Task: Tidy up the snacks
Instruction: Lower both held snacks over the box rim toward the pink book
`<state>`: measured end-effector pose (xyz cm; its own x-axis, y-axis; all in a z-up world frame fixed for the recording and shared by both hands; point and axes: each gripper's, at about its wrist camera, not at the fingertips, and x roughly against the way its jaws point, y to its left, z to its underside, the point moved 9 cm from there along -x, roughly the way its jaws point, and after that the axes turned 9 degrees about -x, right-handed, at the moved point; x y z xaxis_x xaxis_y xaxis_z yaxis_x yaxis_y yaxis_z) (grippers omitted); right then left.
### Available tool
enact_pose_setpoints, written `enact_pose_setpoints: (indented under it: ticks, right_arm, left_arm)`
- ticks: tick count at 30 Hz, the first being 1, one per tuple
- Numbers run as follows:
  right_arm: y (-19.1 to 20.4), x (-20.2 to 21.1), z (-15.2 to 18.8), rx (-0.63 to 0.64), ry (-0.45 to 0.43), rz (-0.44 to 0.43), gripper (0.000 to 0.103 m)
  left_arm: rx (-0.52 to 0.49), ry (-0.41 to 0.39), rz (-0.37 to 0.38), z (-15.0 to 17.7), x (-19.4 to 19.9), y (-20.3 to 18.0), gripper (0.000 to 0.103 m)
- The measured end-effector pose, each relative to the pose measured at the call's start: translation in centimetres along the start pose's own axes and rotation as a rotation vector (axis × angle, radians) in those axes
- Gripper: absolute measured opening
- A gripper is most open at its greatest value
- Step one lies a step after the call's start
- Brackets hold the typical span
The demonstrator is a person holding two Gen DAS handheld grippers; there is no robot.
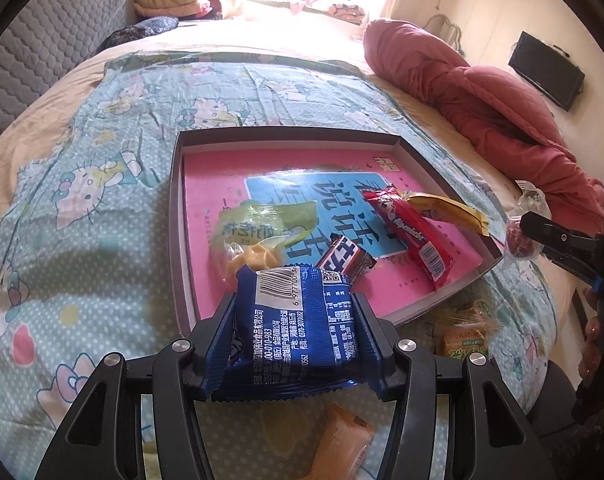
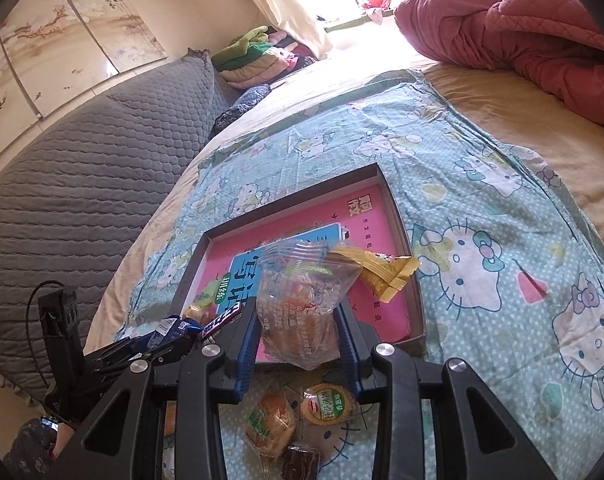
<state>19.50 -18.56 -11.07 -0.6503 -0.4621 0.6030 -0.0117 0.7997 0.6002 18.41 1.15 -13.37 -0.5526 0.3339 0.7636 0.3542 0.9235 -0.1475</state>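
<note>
My left gripper (image 1: 297,320) is shut on a blue snack packet (image 1: 302,328), held above the near edge of the shallow box (image 1: 177,216) with a pink book as its floor. In the box lie a green packet (image 1: 257,224), a dark candy bar (image 1: 344,260), a red bar (image 1: 414,232) and a yellow packet (image 1: 450,208). My right gripper (image 2: 297,332) is shut on a clear-wrapped pastry (image 2: 302,308), held over the box's near right edge (image 2: 418,320). The left gripper with the blue packet (image 2: 169,332) shows at lower left in the right wrist view.
Loose snacks lie on the Hello Kitty sheet (image 2: 502,240) in front of the box: an orange packet (image 1: 342,444), a bun (image 2: 269,424), a round cake (image 2: 328,404), a brown piece (image 2: 299,464). A red quilt (image 1: 482,100) lies at the right, a grey headboard (image 2: 81,168) at the left.
</note>
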Motion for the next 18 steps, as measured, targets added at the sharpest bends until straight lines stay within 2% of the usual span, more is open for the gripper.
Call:
enact_pose_setpoints:
  ticks: [18]
  right_arm:
    - [-0.4, -1.8, -0.6, 0.025, -0.011, 0.064, 0.037]
  left_arm:
    - [0.014, -0.005, -0.012, -0.6, -1.3, 1.1, 0.057]
